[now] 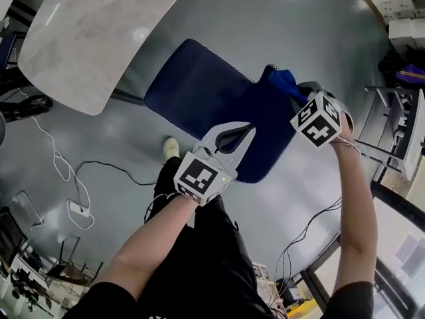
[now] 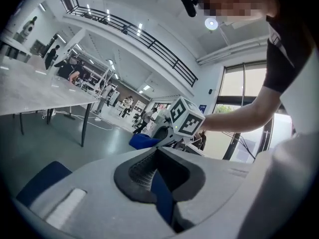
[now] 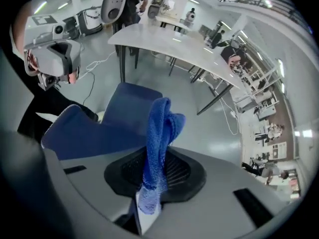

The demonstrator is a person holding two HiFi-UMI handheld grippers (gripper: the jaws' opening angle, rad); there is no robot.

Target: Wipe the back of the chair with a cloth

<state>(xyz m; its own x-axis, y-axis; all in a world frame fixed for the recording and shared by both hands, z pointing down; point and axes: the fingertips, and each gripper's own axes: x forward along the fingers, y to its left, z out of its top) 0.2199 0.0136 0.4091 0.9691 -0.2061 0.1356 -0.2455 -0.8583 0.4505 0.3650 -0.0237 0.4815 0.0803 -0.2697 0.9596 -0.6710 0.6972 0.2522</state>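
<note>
Right gripper [image 1: 299, 93]: jaws clamped on the blue cloth [image 3: 160, 133], which stood up out of them in a folded bunch. In the head view the cloth [image 1: 284, 82] sat at the top corner of the blue chair [image 1: 199, 88]; contact unclear.

Left gripper [image 2: 157, 183]: jaws closed on a thin blue edge, the chair's back rim by the head view.

Marker cube [image 1: 317, 119]: black-and-white squares only. White table [image 1: 93, 32] beyond the chair.

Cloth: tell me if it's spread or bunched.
Bunched: the cloth sticks out as a folded wad pinched between the right gripper's jaws, not spread flat.
</note>
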